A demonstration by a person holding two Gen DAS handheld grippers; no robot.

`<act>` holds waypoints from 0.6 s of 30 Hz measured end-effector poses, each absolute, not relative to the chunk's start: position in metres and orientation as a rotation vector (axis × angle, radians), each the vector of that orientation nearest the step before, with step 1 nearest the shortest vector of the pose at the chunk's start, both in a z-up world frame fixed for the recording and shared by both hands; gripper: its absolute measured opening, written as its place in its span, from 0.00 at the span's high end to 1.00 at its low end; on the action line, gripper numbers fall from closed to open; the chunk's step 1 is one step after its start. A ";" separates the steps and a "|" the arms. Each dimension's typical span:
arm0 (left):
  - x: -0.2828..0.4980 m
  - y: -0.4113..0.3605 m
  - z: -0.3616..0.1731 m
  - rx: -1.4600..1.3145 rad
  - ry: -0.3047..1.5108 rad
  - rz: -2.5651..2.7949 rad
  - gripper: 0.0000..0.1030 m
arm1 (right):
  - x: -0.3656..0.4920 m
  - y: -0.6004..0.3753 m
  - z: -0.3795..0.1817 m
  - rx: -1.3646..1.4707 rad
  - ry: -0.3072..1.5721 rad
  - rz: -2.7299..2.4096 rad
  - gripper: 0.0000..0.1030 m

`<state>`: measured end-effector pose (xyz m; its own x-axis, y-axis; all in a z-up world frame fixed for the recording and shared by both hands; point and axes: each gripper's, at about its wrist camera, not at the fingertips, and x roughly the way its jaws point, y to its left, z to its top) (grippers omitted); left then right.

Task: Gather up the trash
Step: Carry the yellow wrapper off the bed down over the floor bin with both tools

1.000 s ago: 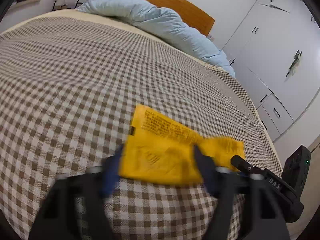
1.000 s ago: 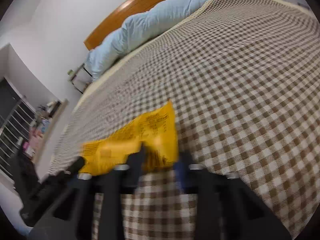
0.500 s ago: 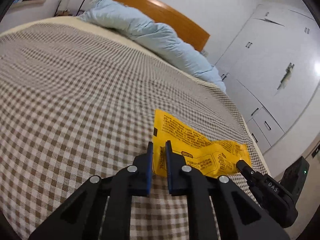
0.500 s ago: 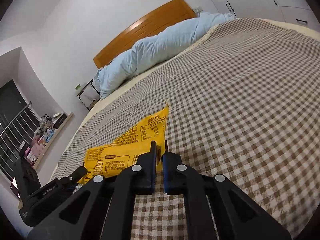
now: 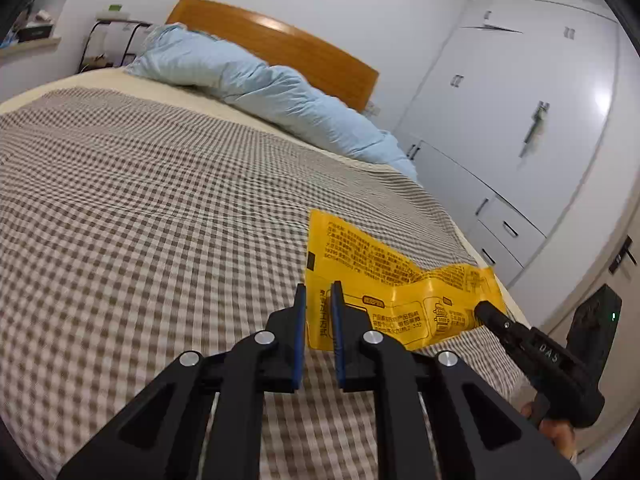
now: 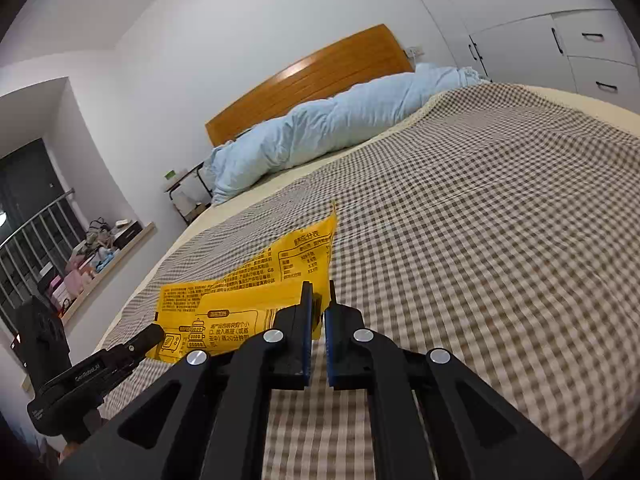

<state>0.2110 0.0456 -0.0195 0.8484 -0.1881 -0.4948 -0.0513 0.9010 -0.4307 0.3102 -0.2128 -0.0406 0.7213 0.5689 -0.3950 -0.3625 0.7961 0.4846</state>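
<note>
Left wrist view: yellow wrapper pinched at both ends

Lower centre of the frame, the yellow wrapper (image 5: 384, 280) hangs just above the checked bedspread (image 5: 140, 220). The left gripper (image 5: 319, 296) has its jaws pinching the wrapper's left edge; the right gripper (image 6: 319, 294) has its jaws pinching the opposite end. A blue duvet (image 5: 260, 92) lies against the wooden headboard (image 5: 280, 48), upper centre.

A home bedroom: checkered bed (image 5: 160, 208), wooden headboard (image 5: 280, 44), white wardrobe (image 5: 520, 120)
</note>
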 end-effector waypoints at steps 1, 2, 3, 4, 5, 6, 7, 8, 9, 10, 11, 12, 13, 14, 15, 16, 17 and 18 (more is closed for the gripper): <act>0.205 0.043 -0.018 -0.436 0.554 -0.080 0.91 | 0.302 -0.216 -0.039 0.389 0.557 0.539 0.94; 0.194 0.040 -0.014 -0.421 0.544 -0.090 0.91 | 0.295 -0.220 -0.038 0.381 0.553 0.544 0.94; 0.187 0.039 -0.011 -0.418 0.536 -0.099 0.91 | 0.288 -0.219 -0.036 0.373 0.548 0.545 0.94; 0.179 0.037 -0.008 -0.414 0.528 -0.109 0.91 | 0.280 -0.222 -0.034 0.364 0.541 0.546 0.94; 0.169 0.034 -0.005 -0.403 0.519 -0.119 0.91 | 0.272 -0.224 -0.033 0.359 0.533 0.547 0.94; 0.159 0.031 -0.002 -0.392 0.509 -0.128 0.91 | 0.265 -0.227 -0.032 0.357 0.528 0.547 0.94; 0.153 0.028 -0.001 -0.383 0.503 -0.134 0.91 | 0.257 -0.229 -0.033 0.358 0.523 0.548 0.95; 0.142 0.025 0.000 -0.372 0.496 -0.140 0.91 | 0.247 -0.233 -0.033 0.359 0.517 0.550 0.95; 0.133 0.022 0.001 -0.366 0.489 -0.149 0.91 | 0.239 -0.234 -0.033 0.356 0.512 0.548 0.95; 0.125 0.019 0.000 -0.361 0.483 -0.159 0.91 | 0.230 -0.237 -0.035 0.352 0.509 0.544 0.94; 0.114 0.015 -0.002 -0.354 0.479 -0.169 0.91 | 0.224 -0.239 -0.037 0.349 0.509 0.539 0.95; 0.106 0.012 -0.004 -0.348 0.480 -0.174 0.91 | 0.214 -0.243 -0.043 0.348 0.513 0.533 0.94; 0.097 0.008 -0.008 -0.347 0.483 -0.187 0.91 | 0.209 -0.245 -0.045 0.349 0.516 0.527 0.95; 0.091 0.005 -0.011 -0.346 0.488 -0.196 0.91 | 0.201 -0.248 -0.051 0.352 0.525 0.516 0.94; 0.085 0.002 -0.014 -0.341 0.495 -0.199 0.91 | 0.197 -0.250 -0.055 0.358 0.533 0.513 0.94; 0.078 -0.003 -0.018 -0.331 0.507 -0.201 0.91 | 0.193 -0.252 -0.059 0.366 0.546 0.510 0.94; 0.075 -0.004 -0.021 -0.328 0.515 -0.204 0.91 | 0.189 -0.254 -0.063 0.370 0.555 0.505 0.94; 0.070 -0.006 -0.024 -0.327 0.522 -0.208 0.91 | 0.183 -0.256 -0.067 0.370 0.566 0.500 0.94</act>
